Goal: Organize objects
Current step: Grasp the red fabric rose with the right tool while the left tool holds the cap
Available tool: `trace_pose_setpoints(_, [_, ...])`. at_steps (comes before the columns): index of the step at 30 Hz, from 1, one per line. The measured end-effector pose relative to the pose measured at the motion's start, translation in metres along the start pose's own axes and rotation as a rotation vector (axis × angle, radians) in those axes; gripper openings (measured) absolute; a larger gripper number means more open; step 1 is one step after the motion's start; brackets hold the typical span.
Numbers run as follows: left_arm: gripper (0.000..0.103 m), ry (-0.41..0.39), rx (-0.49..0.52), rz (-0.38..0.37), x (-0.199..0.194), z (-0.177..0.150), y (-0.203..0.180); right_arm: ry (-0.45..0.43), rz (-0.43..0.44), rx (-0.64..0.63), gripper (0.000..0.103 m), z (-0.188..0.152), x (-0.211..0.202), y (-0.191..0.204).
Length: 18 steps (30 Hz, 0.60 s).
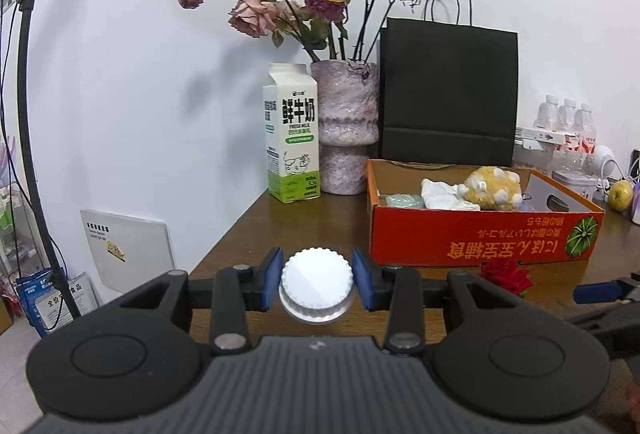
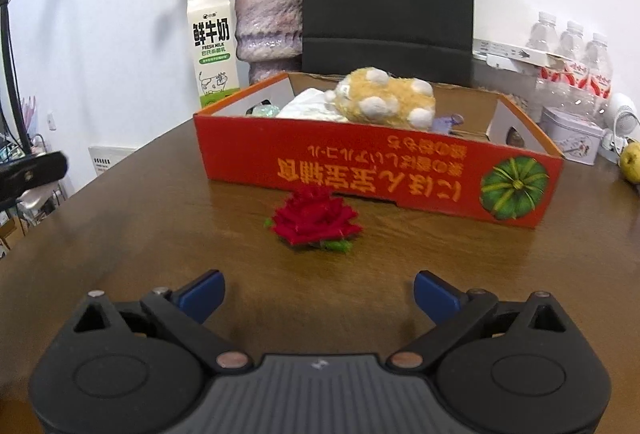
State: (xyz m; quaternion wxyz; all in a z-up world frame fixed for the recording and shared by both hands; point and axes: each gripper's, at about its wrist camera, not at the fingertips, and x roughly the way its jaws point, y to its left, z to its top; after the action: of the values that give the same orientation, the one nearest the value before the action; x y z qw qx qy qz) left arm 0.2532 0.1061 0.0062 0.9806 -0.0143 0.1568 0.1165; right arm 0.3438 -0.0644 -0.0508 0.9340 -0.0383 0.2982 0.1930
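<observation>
My left gripper (image 1: 317, 284) is clamped on a white ribbed cap (image 1: 316, 284), its blue pads (image 1: 273, 280) pressing the cap's two sides, and I hold it lifted above the near edge of the brown wooden table (image 1: 280, 230). What the cap belongs to I cannot tell; only a pale rim shows beneath it. My right gripper (image 2: 318, 292) stands with its jaws wide apart and nothing between them, hanging over bare table, pointed toward a red fabric rose (image 2: 314, 220) that lies on the wood just in front of the red cardboard box (image 2: 380, 170). The rose is near the box's front wall, though I cannot tell if it touches. The box is open-topped, printed with upside-down yellow lettering and a green pumpkin at its right end. Inside it sit a yellow plush toy (image 2: 386, 98) with white knobs, a crumpled white cloth (image 2: 308, 106) beside it on the left, and a small pale green thing (image 2: 264, 110) at the far left corner. Behind the box stand a milk carton (image 1: 292, 134), a mottled pink vase (image 1: 346, 130) with dried roses, and a black paper bag (image 1: 448, 90). Off to the right are plastic water bottles (image 2: 572, 54), a small tin (image 2: 572, 134) and a yellow-green fruit (image 2: 631, 160).
</observation>
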Motion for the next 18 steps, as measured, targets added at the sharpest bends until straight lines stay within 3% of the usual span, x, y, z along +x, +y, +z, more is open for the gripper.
trace_pose_setpoints(5, [0.039, -0.005, -0.034, 0.021, 0.001, 0.004, 0.012, -0.006, -0.025, 0.010, 0.096, 0.016, 0.022, 0.001])
trace_pose_setpoints(11, [0.039, 0.006, -0.070, 0.034, 0.003, 0.006, 0.023, 0.034, -0.025, 0.054, 0.079, 0.030, 0.049, -0.004])
trace_pose_setpoints(18, [0.039, 0.003, -0.065, 0.026, 0.003, 0.006, 0.021, 0.009, -0.010, 0.042, 0.046, 0.033, 0.051, -0.001])
